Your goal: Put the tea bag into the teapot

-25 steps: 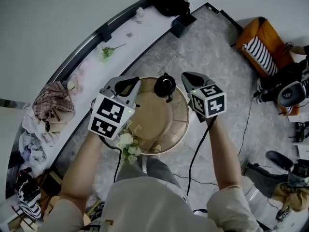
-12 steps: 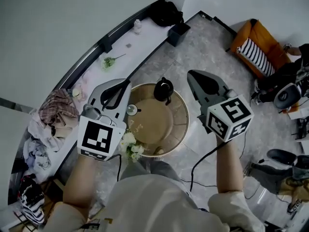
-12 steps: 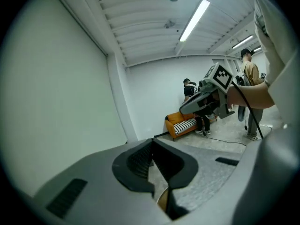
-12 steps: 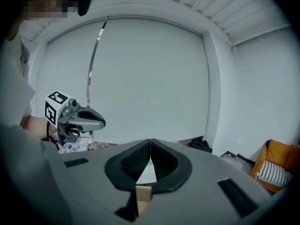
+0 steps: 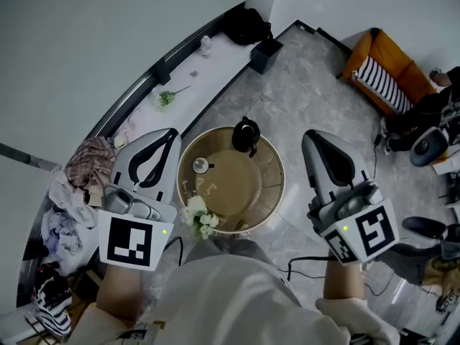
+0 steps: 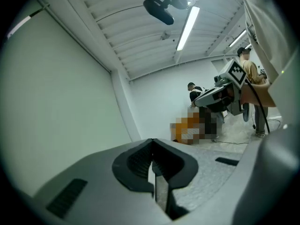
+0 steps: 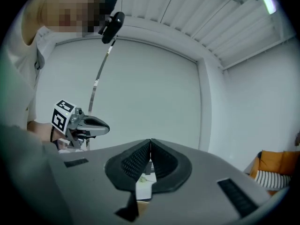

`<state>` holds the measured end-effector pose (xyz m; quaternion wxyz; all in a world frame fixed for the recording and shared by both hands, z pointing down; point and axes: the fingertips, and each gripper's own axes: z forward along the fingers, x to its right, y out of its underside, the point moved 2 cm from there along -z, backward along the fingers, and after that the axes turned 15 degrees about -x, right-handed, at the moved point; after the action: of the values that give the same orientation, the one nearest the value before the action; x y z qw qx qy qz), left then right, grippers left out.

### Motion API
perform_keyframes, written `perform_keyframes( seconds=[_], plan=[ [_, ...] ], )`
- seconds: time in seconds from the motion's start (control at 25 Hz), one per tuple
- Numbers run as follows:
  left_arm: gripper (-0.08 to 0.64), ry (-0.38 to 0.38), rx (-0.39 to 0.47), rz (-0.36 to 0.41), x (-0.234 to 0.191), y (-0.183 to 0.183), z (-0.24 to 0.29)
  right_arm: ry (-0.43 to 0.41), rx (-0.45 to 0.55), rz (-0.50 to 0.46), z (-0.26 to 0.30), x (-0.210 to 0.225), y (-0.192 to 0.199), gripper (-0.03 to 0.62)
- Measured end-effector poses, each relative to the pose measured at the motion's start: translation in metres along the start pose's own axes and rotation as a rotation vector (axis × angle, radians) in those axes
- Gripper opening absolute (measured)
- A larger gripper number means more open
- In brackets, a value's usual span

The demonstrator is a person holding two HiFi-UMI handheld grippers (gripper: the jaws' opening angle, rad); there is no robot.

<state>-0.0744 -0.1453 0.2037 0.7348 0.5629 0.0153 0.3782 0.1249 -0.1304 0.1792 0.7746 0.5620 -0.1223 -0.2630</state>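
The head view shows the left hand-held gripper (image 5: 171,134) left of the teapot (image 5: 246,134), outside the left rim of the round worktop (image 5: 262,192). Its long axis runs away from the person and its tips point upward, since its own view takes in only wall, ceiling and distant people. In that view its jaws are seen pressed together with nothing between them.

A small metal cup (image 5: 201,166) stands nearer the person than the teapot and to its left. White flowers (image 5: 200,218) lie further that way, at the near rim. Pale specks are seen between the two, but no tea bag can be made out in any view, so its place, heading and long axis cannot be told.

The black teapot stands at the far edge of the worktop. A dark part juts from it toward the person, and whether this is the spout or the handle cannot be told.

The right hand-held gripper (image 5: 311,139) is held right of the teapot, beyond the right rim, with its long axis likewise away from the person. Its jaws are closed on nothing.

The teapot lies between the two tips, and neither is judged clearly nearer. The tea bag must be located before any grasp.
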Motion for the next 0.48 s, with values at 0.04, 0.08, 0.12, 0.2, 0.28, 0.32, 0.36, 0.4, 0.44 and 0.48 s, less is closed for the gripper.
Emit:
perform_keyframes(
  seconds=[0.04,0.08,0.12,0.2,0.28,0.32,0.36,0.4,0.44,0.48],
  plan=[
    [0.008,-0.005,-0.001,0.004,0.001,0.000,-0.003,0.002,0.016,-0.015,-0.006,-0.004,-0.002,0.008],
    [0.008,-0.005,0.002,-0.008,0.003,0.001,-0.005,0.000,0.032,-0.028,-0.012,-0.009,-0.004,0.008],
    [0.008,0.000,0.005,-0.020,0.006,0.001,-0.006,-0.005,0.048,-0.036,-0.015,-0.013,-0.005,0.008],
    [0.008,0.010,0.003,-0.024,0.011,0.003,-0.008,-0.017,0.068,-0.030,-0.020,-0.018,-0.004,0.008],
    [0.008,0.020,-0.001,-0.030,0.017,0.005,-0.009,-0.023,0.071,-0.006,-0.022,-0.021,0.002,0.008],
    [0.008,0.023,-0.003,-0.031,0.019,0.006,-0.009,-0.021,0.069,0.007,-0.023,-0.022,0.006,0.008],
    [0.008,0.023,-0.005,-0.029,0.021,0.008,-0.010,-0.017,0.066,0.020,-0.023,-0.022,0.010,0.008],
    [0.008,0.020,-0.007,-0.022,0.023,0.010,-0.010,-0.013,0.061,0.032,-0.024,-0.023,0.015,0.008],
    [0.008,0.017,-0.010,-0.008,0.026,0.011,-0.010,-0.010,0.054,0.043,-0.024,-0.024,0.020,0.008],
    [0.008,0.016,-0.014,0.008,0.029,0.013,-0.009,-0.007,0.045,0.052,-0.024,-0.026,0.026,0.008]
  ],
)
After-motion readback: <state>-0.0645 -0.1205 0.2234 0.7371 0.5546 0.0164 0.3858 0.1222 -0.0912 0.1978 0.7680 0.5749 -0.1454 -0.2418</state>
